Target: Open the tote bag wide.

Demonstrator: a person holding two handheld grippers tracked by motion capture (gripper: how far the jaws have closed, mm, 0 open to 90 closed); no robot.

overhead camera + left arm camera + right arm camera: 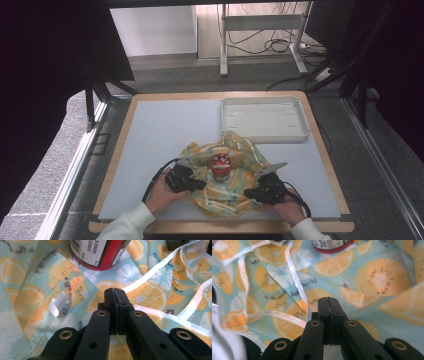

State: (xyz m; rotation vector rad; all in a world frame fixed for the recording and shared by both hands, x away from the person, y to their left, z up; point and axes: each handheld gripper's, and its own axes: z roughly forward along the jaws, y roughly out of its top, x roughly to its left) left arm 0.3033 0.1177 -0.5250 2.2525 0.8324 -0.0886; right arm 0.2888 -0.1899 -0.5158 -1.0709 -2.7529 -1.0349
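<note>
A red jar (220, 167) with a white label stands upright in the middle of a crumpled cloth (235, 200) printed with orange slices on pale blue. My left gripper (202, 184) lies on the cloth's left side and points at the jar, jaws shut. From the cloth's right side, my right gripper (246, 192) points left, also shut. In the left gripper view the gripper (115, 291) hovers over the cloth (155, 295), a short way from the jar (100, 252). In the right gripper view the closed tips (328, 299) rest beside a white hem, with the jar (329, 246) farther off. I see no cloth between either pair of jaws.
A shallow white tray (265, 120) sits at the table's far right corner. The pale blue mat (150, 145) is bare left of and beyond the cloth. A small white tag (56, 306) sticks up from the cloth. Dark curtains and a metal frame surround the table.
</note>
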